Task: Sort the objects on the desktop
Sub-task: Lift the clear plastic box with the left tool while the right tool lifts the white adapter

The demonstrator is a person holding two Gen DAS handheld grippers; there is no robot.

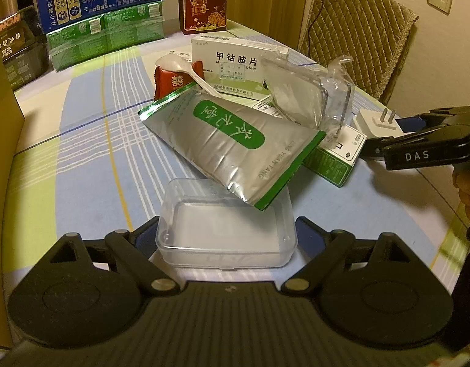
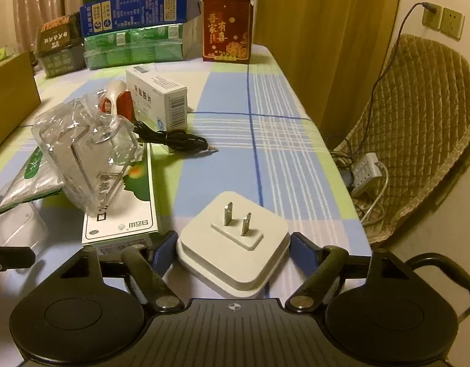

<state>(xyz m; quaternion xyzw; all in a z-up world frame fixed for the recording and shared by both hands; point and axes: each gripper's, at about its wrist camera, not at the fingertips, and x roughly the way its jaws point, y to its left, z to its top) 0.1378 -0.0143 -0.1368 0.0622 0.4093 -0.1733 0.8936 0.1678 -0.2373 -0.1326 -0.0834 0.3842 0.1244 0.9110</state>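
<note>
A clear plastic box sits on the checked tablecloth between the fingers of my left gripper, which press on both its sides. A silver pouch with a green label leans on the box's far right corner. My right gripper is shut on a white plug adapter with its prongs pointing up and the blue pads against its sides. From the left wrist view, the right gripper reaches in from the right at the plug adapter.
The pile holds a white medicine box, a red packet, a white spoon, crumpled clear packaging on a green-and-white box, and a black cable. Cartons and a red gift box line the far edge. A padded chair stands right.
</note>
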